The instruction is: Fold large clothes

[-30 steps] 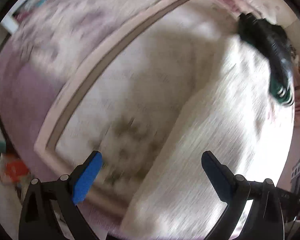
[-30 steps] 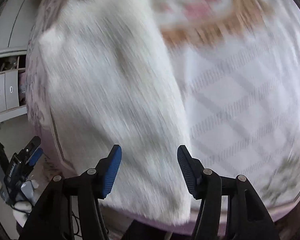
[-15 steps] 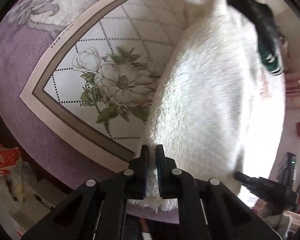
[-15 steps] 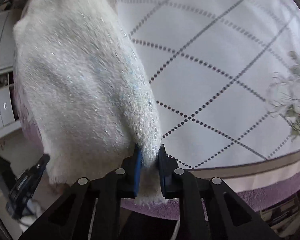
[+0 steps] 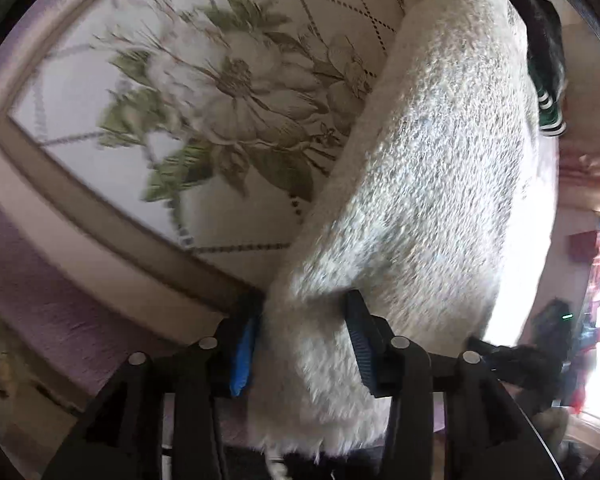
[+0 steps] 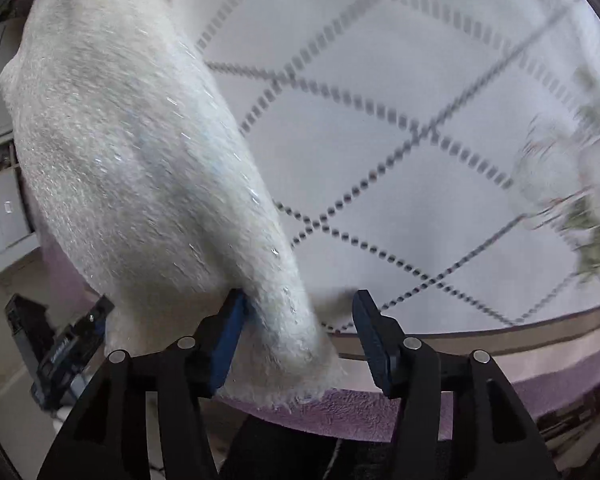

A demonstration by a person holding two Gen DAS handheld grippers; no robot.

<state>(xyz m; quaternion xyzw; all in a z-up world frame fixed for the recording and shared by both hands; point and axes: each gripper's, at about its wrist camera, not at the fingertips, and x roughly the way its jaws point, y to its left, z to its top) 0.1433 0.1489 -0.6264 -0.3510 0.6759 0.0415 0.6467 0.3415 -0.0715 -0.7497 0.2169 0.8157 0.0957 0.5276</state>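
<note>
Two grippers straddle the near hem of the white sweater, which lies on the floral bedspread. The left gripper and right gripper both have fingers parted, fabric between them, unclamped.

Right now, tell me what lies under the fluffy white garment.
The fluffy white garment lies on a bedspread with a dotted diamond grid, a printed flower and a purple border. Whatever sits directly beneath the garment is covered.

A home bedroom: a floral quilted bedspread with purple border, drawers beside it.
</note>
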